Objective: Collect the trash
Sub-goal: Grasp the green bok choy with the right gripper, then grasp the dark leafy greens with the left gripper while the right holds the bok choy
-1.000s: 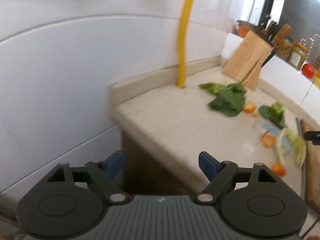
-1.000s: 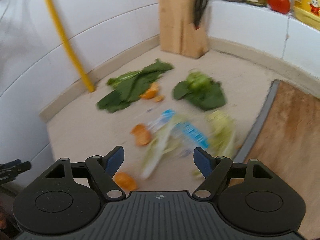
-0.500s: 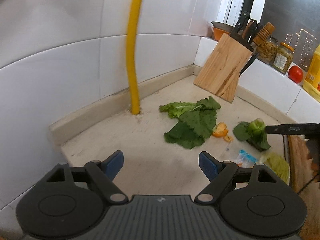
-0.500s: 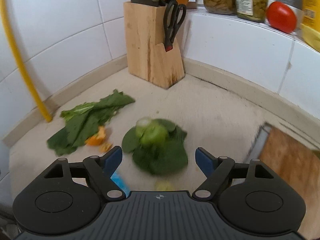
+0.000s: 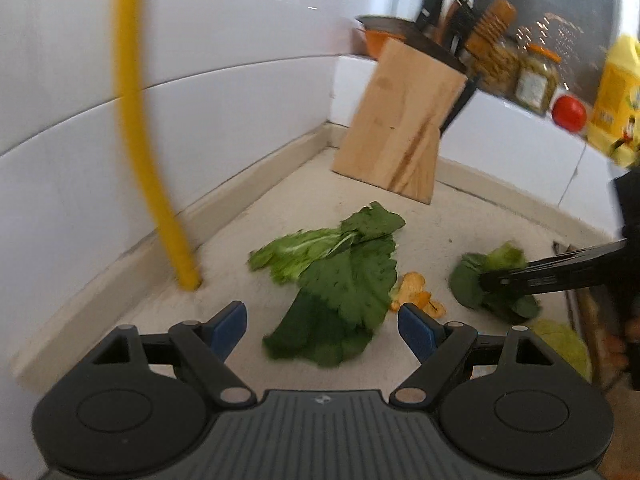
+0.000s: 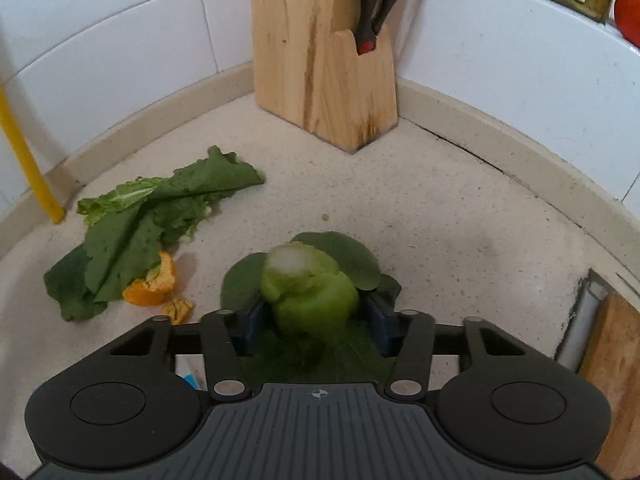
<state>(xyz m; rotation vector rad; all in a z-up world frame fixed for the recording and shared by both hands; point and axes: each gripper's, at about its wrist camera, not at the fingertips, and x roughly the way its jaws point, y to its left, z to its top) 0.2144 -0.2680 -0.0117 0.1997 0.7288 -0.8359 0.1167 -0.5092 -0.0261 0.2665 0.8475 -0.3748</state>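
**Right tool closes on the vegetable stub**

Half a second ago wide, the right tool (image 6: 311, 322) is closing around the green vegetable stub (image 6: 310, 284) on the desk (image 6: 440, 220): first pickup begins. The left tool (image 5: 320, 326) hangs open, empty, over leaves (image 5: 340, 280). Only the right view shows blue pads flanking the stub.
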